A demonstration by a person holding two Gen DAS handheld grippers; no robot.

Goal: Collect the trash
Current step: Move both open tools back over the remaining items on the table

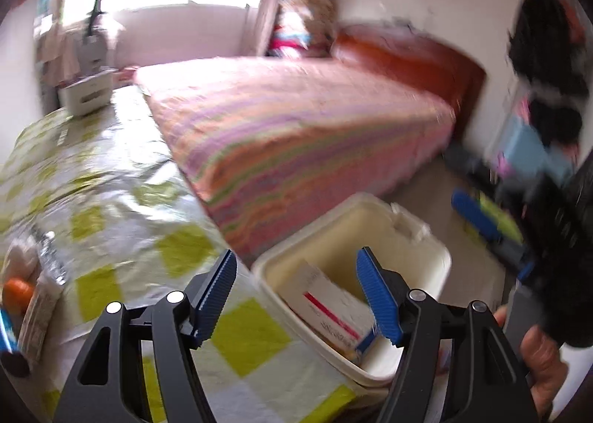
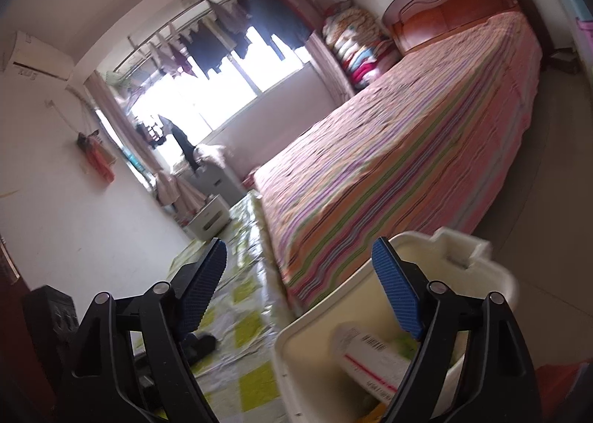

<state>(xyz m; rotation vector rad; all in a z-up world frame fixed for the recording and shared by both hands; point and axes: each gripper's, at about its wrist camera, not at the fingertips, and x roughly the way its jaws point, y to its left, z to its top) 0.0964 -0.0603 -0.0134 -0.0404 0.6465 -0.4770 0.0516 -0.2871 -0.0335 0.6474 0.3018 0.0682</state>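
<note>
Cream bin [image 1: 426, 256], white box [image 1: 333, 308] with red stripe, green-checked cloth [image 1: 122, 200], pink-striped bedspread [image 1: 296, 134].

A striped pink bed [image 2: 400, 148] with a red-brown headboard [image 2: 452, 4] fills the room toward one o'clock. A glaring window [image 2: 229, 89] sits at eleven o'clock, laundry [image 2: 237, 33] hanging above it, between white walls [image 2: 55, 171].

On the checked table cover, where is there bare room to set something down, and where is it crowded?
Free: the middle of the checked cover, between the striped bed and the litter at its left edge, back to the white box. Crowded: that left edge, with an orange item and wrappers. The cream bin already holds a red-striped carton. Both grippers are open, empty.
</note>
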